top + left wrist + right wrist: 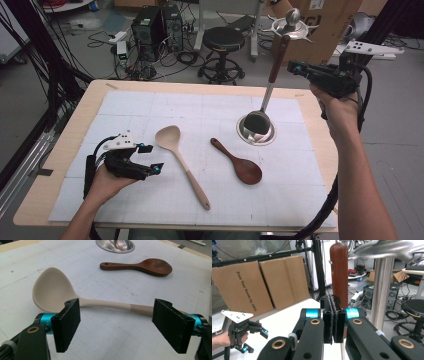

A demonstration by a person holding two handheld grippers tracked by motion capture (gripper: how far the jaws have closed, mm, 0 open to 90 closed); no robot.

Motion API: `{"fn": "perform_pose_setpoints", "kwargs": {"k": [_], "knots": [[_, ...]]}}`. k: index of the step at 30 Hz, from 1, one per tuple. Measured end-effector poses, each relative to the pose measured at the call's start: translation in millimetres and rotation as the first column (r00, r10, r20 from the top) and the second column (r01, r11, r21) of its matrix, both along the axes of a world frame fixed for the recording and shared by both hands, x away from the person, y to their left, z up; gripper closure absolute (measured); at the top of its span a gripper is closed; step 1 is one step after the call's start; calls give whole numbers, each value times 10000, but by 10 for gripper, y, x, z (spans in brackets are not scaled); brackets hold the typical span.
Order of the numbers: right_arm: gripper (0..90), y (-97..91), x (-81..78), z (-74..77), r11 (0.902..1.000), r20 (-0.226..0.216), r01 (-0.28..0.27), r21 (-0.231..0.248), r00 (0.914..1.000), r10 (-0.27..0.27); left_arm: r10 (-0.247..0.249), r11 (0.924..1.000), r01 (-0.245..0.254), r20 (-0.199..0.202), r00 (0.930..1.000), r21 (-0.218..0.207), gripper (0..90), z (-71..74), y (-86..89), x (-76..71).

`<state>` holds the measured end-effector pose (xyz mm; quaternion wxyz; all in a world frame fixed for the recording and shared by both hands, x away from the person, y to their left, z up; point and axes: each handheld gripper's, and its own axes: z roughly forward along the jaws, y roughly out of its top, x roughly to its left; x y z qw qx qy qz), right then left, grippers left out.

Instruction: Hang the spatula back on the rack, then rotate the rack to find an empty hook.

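Right gripper (295,66) is clamped near the top of the ladle (265,107), whose handle rises near upright, tilted, bowl sitting in the metal dish (255,131).

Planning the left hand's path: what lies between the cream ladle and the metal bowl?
The dark wooden spoon, seen in the high view, between cream ladle and metal bowl.

One camera hangs above the person's side, looking forward and down over the desk (65,130). Another rides the left gripper (131,161), low and close, facing across the desk at the pale ladle (75,296), also seen from above. The third rides the raised right gripper (320,75), looking level across the room.
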<state>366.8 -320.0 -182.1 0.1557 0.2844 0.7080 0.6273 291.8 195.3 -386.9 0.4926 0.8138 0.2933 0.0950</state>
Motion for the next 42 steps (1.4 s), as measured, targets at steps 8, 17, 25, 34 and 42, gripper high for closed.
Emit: {"fn": "perform_pose_setpoints", "kwargs": {"k": [8, 17, 25, 34, 42], "knots": [[896, 6, -14, 143, 10000, 222, 62, 49, 9997, -63, 34, 10000, -34, -2, 10000, -86, 224, 6, 10, 3], [896, 54, 7, 177, 9998, 262, 31, -174, 9997, -27, 287, 9996, -286, -31, 9996, 27, 187, -3, 29, 16], [895, 12, -10, 242, 9994, 371, 278, -194, 9989, -270, 219, 9997, -219, -30, 9998, 102, 181, -7, 16, 16], [897, 47, 41, 266, 9981, 394, 603, -159, 9974, -596, 225, 9997, -225, -8, 9997, 108, 181, -3, 18, 11], [897, 128, 95, 235, 9970, 468, 734, -231, 9963, -722, 176, 9997, -176, 23, 9998, 144, 181, -4, -10, -3]]}}
